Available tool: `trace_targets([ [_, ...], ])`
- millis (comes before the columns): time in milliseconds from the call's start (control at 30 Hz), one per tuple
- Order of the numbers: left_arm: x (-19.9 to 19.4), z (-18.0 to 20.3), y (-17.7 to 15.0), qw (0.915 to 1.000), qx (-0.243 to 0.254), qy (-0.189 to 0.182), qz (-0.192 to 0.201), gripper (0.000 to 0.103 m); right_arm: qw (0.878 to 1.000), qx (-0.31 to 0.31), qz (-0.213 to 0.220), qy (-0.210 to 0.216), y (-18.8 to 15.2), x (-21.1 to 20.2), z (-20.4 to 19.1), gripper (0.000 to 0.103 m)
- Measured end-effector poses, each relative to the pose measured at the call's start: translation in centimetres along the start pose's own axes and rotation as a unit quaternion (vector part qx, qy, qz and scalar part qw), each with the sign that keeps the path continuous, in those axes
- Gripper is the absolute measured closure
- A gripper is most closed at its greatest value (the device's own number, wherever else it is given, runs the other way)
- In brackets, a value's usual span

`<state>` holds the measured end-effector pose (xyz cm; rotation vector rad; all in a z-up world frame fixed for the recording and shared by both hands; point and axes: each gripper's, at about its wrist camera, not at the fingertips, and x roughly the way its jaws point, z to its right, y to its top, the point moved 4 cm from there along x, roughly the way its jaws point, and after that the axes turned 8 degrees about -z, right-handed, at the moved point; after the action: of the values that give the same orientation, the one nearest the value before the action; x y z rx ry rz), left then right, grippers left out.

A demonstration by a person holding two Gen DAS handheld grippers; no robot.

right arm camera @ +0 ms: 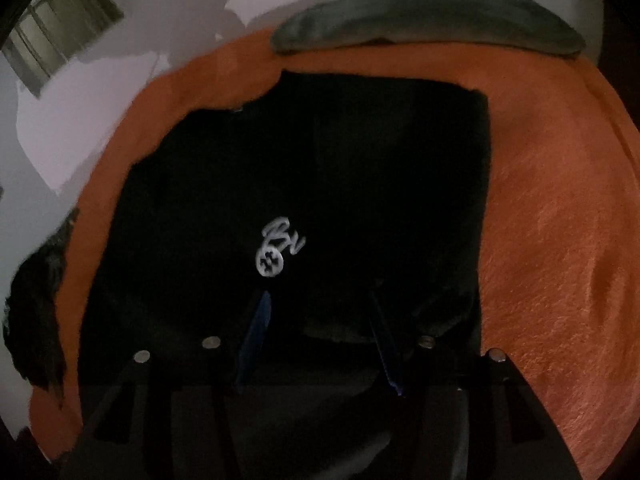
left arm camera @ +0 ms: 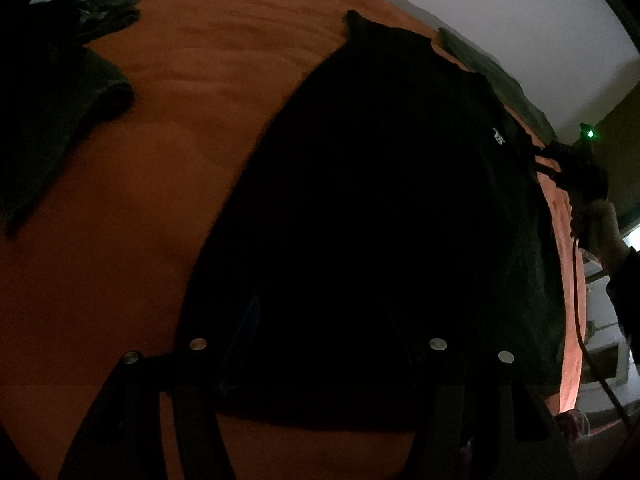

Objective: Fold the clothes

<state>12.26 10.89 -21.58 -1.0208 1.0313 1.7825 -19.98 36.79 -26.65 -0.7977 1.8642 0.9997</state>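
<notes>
Right wrist view: black garment (right arm camera: 320,184) flat on the orange bed (right arm camera: 552,240), directly under the right tool (right arm camera: 320,320), jaws apart, empty. Left tool (left arm camera: 316,316) likewise apart over its hem. Step, judged: between folds. Next: clamp an edge, carry it across.

Both the left gripper (left arm camera: 320,320) and right gripper (right arm camera: 316,312) point steeply downward, fingers (right arm camera: 256,332) spread apart.

An orange bed cover (left arm camera: 192,128) carries a black garment (left arm camera: 380,200), dark clothes (left arm camera: 52,112) and a grey pillow (right arm camera: 432,16).
</notes>
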Motion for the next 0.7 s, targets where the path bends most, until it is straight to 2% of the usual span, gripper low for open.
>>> trace_targets([
  [33,0.4,0.3,0.3,1.0,0.007,-0.002,-0.005,0.041,1.0,-0.001,-0.024,0.002,-0.5,1.1,0.1,0.037],
  [100,0.7,0.6,0.4,0.9997,0.021,-0.003,-0.01,0.041,0.997,-0.015,-0.08,-0.005,-1.8,3.3,0.0,0.037],
  [167,0.7,1.0,0.2,0.9992,0.036,-0.003,-0.016,0.041,0.997,-0.049,-0.055,-0.027,-2.0,2.3,-0.8,0.037],
  [267,0.6,1.2,-0.3,0.999,0.039,-0.005,-0.022,0.041,0.998,-0.063,0.003,-0.015,-1.7,-0.6,-2.0,0.037],
  [333,0.6,1.1,-0.7,0.9989,0.038,-0.006,-0.026,0.041,0.998,-0.064,0.026,-0.005,-1.2,-1.9,-2.6,0.037],
  [467,0.9,0.2,-0.6,0.9991,0.028,-0.011,-0.031,0.041,0.998,-0.056,0.031,-0.021,-0.8,-2.0,-2.5,0.037],
  [600,0.5,-0.3,-1.1,0.9993,0.022,-0.013,-0.029,0.041,0.999,-0.012,0.031,-0.017,-1.5,-2.0,-1.4,0.037],
  [700,0.5,-0.7,-1.6,0.9992,0.019,-0.015,-0.032,0.041,0.999,0.02,0.022,-0.013,0.0,-0.2,-0.4,0.037],
])
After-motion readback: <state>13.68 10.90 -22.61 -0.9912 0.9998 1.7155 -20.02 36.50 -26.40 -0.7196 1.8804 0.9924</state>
